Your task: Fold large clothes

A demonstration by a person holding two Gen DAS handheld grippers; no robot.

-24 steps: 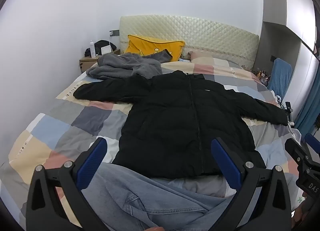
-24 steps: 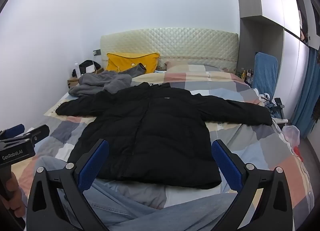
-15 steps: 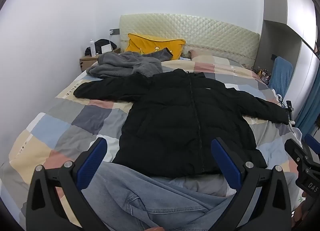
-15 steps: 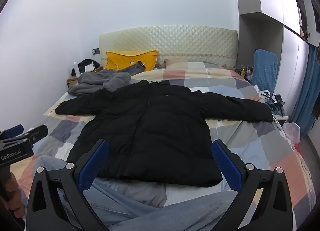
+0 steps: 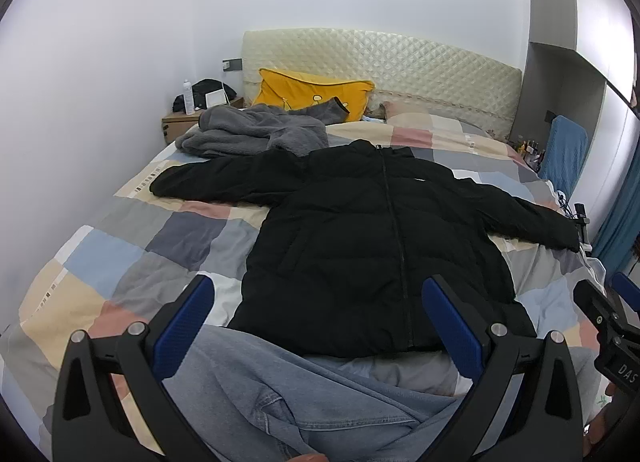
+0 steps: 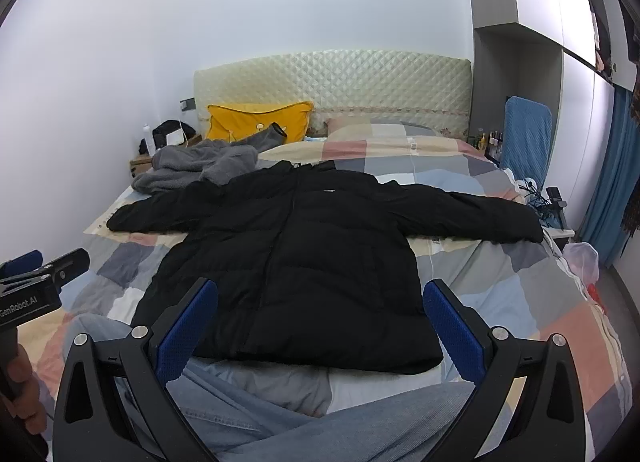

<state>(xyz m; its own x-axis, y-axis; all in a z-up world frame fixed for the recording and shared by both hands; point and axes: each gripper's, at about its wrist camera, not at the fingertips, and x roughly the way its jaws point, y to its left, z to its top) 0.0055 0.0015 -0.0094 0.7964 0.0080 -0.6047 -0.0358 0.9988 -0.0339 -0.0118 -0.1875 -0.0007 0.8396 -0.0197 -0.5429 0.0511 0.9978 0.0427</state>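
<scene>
A black puffer jacket lies flat and zipped on the checked bedspread, both sleeves spread sideways. My left gripper hovers above its hem, open, nothing between the blue pads. My right gripper hangs likewise over the hem, open and empty. Each gripper shows at the edge of the other's view: the right gripper and the left gripper. The person's legs in blue jeans lie at the bed's near end.
A grey fleece garment is heaped beyond the jacket's left sleeve. A yellow pillow leans on the quilted headboard. A nightstand stands far left, a blue chair and cables at right.
Both grippers tilted slightly upward, so the jacket and bed sit a little lower in the views. Jaws stay wide; nothing was touched.
</scene>
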